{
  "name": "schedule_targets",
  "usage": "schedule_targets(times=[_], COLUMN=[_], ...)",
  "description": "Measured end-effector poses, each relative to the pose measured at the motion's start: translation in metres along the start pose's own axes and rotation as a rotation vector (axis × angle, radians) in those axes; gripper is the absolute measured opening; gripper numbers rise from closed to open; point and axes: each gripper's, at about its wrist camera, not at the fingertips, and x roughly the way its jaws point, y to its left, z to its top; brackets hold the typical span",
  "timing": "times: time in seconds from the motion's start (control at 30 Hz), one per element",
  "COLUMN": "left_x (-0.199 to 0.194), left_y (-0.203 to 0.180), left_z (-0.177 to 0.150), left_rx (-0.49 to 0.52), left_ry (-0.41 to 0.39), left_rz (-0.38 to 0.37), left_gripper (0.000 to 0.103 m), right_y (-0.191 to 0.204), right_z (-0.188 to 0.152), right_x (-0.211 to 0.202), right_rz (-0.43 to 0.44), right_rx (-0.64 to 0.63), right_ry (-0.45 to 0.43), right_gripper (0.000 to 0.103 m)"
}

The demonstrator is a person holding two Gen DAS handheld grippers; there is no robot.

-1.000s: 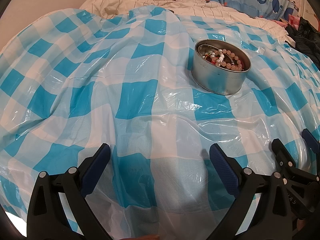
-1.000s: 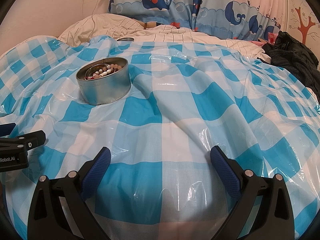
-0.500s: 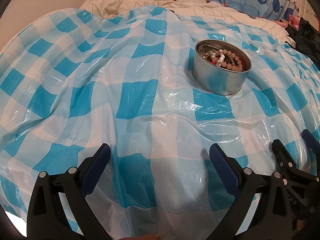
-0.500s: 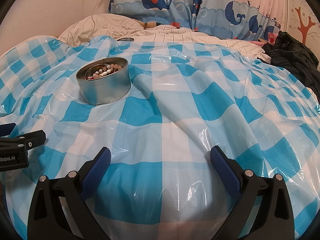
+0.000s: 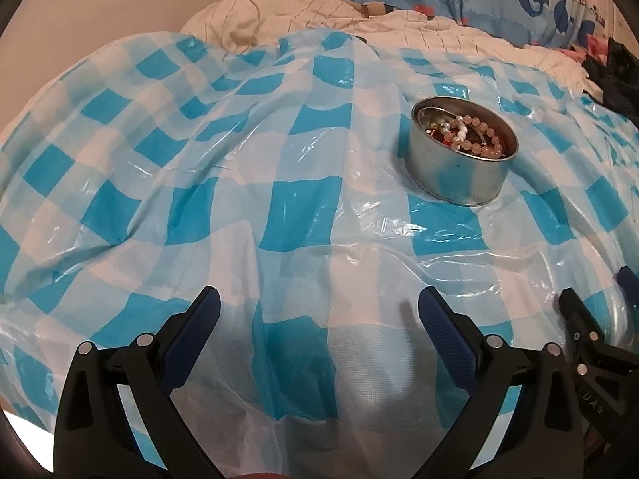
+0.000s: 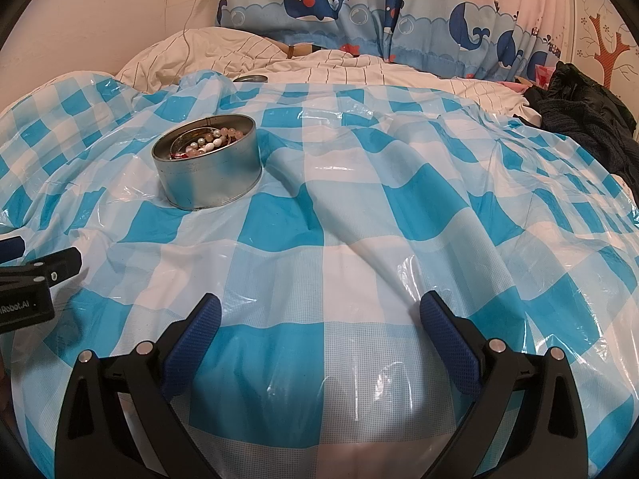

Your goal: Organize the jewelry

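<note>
The tin [image 5: 459,167] sits right of centre in the left view and left of centre in the right view [image 6: 207,171], upright on the checked sheet [image 5: 239,159] that covers the bed. Beads [image 5: 475,135] fill it, a pink and white strand lying up against the rim on one side. No loose jewelry shows on the sheet, so the sorting looks close to done, or the pieces have yet to come out — the task line does not settle which.

Both grippers hover low at the bottom of their frames, well apart from the tin. The left gripper [image 5: 315,311] has its jaws spread wide and empty; the right gripper [image 6: 317,315] likewise, released with nothing between the pads.

The risks come from the ground under the tin. The sheet is slick plastic over soft bedding, rumpled into folds around the base, so a sideways nudge from a jaw would likely slide or tip the tin rather than seat a grip. The strand near the rim could snag on a pad and drag out — and one piece would probably pull its tangled neighbours along. Pressing down beside the tin would dent the bedding and lean it.
</note>
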Motion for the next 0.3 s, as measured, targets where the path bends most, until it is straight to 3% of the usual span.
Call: schedule_targets(times=[0.3], left_x=[0.0093], left_y=[0.0012], left_z=[0.0011], left_rx=[0.001], left_ry=[0.054], left_rz=[0.014], left_gripper=[0.095], right_y=[0.0], right_z=[0.0], right_x=[0.0], right_rz=[0.0], right_rx=[0.0], right_ry=[0.0], right_gripper=[0.096])
